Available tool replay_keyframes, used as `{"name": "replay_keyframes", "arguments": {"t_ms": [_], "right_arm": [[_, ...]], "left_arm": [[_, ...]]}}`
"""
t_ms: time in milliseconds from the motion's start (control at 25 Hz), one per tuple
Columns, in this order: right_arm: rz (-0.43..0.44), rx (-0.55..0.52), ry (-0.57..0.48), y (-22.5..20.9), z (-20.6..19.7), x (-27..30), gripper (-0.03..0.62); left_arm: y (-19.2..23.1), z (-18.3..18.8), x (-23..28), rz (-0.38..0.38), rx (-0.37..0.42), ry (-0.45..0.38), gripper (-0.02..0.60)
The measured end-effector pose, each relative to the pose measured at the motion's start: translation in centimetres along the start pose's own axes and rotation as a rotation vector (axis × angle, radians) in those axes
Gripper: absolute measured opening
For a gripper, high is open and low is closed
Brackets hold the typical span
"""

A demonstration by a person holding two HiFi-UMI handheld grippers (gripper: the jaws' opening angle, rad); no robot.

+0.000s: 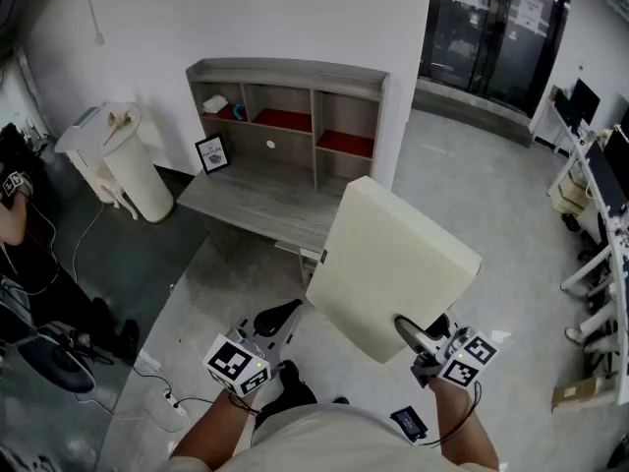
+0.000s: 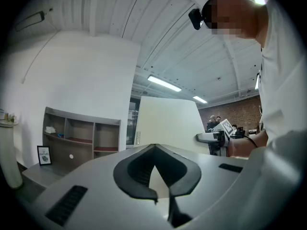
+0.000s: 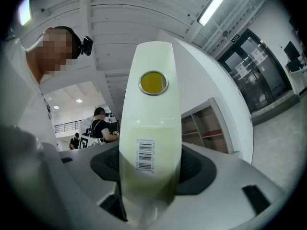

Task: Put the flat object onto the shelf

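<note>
The flat object [image 1: 393, 264] is a cream square slab, tilted and held up in front of me. My right gripper [image 1: 418, 337] is shut on its lower right edge. In the right gripper view the slab's narrow edge [image 3: 151, 123] stands between the pads [image 3: 108, 164], showing a barcode and a yellow round disc. My left gripper [image 1: 275, 318] hangs lower left, apart from the slab, jaws shut on nothing [image 2: 156, 195]. The slab [image 2: 168, 123] also shows in that view. The grey shelf [image 1: 285, 96] with red-floored compartments stands on a desk by the wall, ahead and to the left.
The desk top [image 1: 256, 200] carries a small framed picture [image 1: 211, 152]. A white bin [image 1: 123, 160] stands left of it. A seated person [image 1: 20, 224] and cables are at far left. Office desks [image 1: 600, 195] line the right side. A dark device [image 1: 408, 423] lies on the floor.
</note>
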State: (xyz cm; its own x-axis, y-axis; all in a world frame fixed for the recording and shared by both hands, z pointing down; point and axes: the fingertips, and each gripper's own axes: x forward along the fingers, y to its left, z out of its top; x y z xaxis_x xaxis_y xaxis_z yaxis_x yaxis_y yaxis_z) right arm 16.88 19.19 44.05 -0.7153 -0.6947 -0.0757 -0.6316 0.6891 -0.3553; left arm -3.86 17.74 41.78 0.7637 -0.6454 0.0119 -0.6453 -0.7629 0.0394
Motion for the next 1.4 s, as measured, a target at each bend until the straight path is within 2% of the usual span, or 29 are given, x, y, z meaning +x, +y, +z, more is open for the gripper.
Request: {"name": "replay_keyframes", "arguments": {"t_ms": [400,600,840,1200,1400], "right_arm": [[-0.008,-0.012,0.015,-1.3,-0.3,3.4,0.29],[-0.01,-0.011,0.019,-1.8,-0.2,6.3,0.288],[-0.024,-0.019,0.003,-3.0,-0.2,11.7,0.29],[-0.057,-0.016,-0.011,-3.4,0.8,20.8,0.288],[-0.081,0.014,-0.024,-4.2,0.2,23.9,0.29]], "left_arm": [[3.5,-0.4,0.6,0.011,-0.005,-0.002,0.012],[6.7,-0.5,0.7,0.017,-0.017,-0.006,0.012],[12.5,-0.6,1.1,0.001,-0.019,-0.01,0.012],[21.8,1.2,1.0,-0.035,-0.009,-0.007,0.012],[25.9,1.1,1.3,-0.039,-0.018,0.0,0.012]]}}
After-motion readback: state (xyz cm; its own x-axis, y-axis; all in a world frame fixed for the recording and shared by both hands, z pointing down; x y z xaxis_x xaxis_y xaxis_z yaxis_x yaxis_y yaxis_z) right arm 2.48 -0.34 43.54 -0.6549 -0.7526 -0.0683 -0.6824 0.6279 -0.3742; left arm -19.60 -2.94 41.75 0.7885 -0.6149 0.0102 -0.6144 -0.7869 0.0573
